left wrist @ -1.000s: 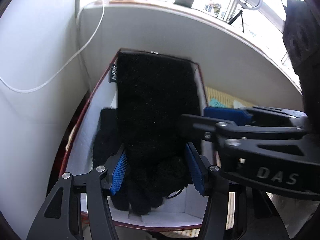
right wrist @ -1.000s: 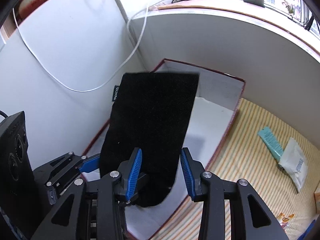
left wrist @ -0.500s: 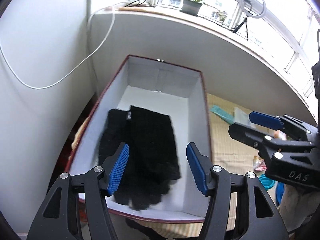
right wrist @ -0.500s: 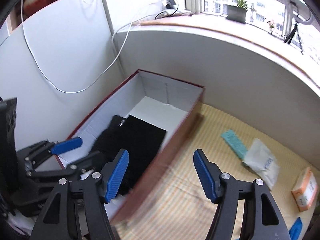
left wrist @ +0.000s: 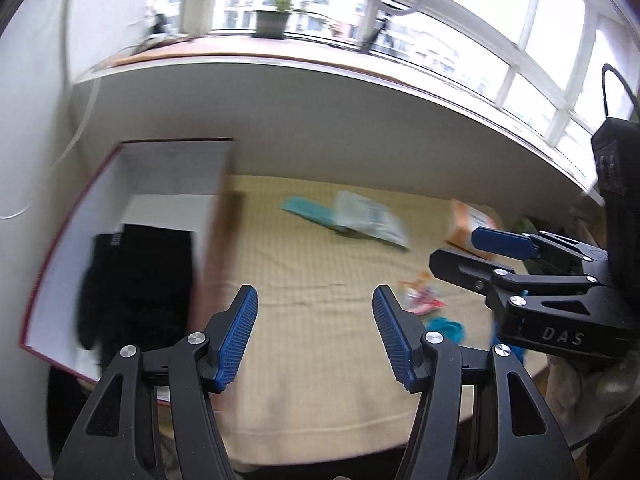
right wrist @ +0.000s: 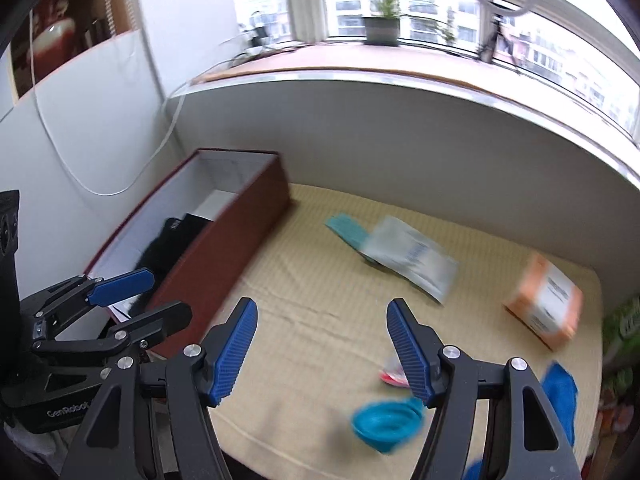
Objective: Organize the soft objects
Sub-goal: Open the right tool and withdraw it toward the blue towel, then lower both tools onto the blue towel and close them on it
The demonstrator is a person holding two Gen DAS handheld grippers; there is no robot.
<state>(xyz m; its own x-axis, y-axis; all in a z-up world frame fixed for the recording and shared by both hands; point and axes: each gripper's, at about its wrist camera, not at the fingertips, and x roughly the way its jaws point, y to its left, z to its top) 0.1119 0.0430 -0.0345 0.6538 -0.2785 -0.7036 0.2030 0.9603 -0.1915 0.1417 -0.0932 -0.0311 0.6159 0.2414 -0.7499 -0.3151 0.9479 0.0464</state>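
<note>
Black cloth [left wrist: 136,280], a second ago hanging between both grippers, now lies inside the box [left wrist: 60,248]; left gripper [left wrist: 316,336] and right gripper [right wrist: 322,348], jaws just opened and empty, have swung off the box over the mat [right wrist: 320,300].

Box [right wrist: 224,256]: dark red outside, white inside | folded cloth [left wrist: 140,280]: black | mat [right wrist: 320,320]: pale yellow, ribbed | gripper pads [right wrist: 236,352]: blue, ridged | carton [right wrist: 544,300]: orange and white | bowl [right wrist: 384,424]: turquoise

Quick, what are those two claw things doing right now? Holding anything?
Left gripper: open, holding nothing.
Right gripper: open and empty; its jaws have just been opening.
</note>
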